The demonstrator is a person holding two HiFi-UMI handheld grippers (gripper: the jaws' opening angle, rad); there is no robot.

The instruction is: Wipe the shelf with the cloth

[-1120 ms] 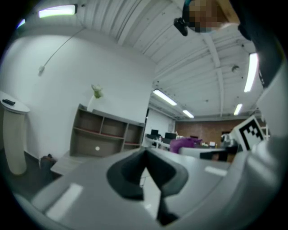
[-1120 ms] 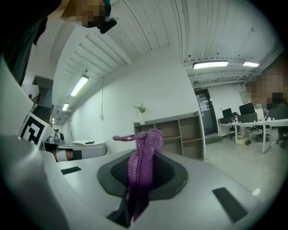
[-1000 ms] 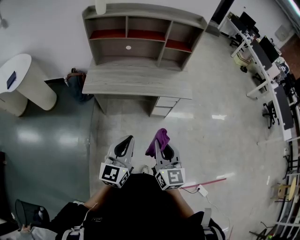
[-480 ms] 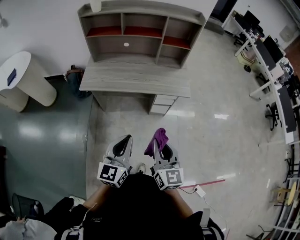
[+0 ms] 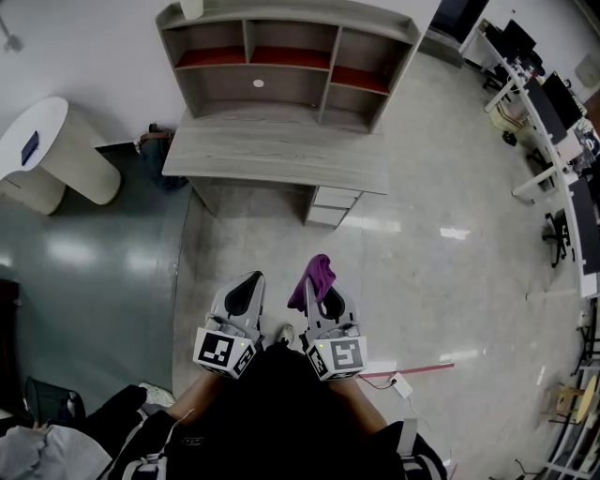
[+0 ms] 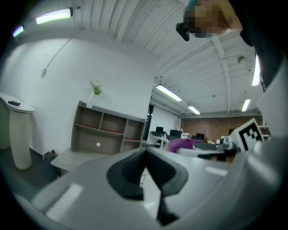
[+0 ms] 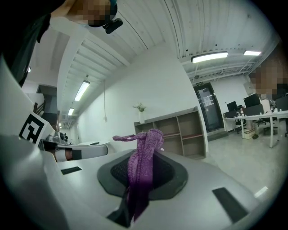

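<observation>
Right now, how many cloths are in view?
1. The purple cloth is pinched in the right tool, held well short of the shelf. The left tool is shut and empty. None shows elsewhere, though the shelf's corners could hide one.

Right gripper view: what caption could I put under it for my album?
Right gripper shut on a purple cloth, shelf ahead.

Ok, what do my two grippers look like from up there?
The left gripper and the right gripper are both light grey, tapering two-jaw shells with black pads inside. Each carries a white cube with black square markers at the rear. No cables show on them. The person wears a black top.
</observation>
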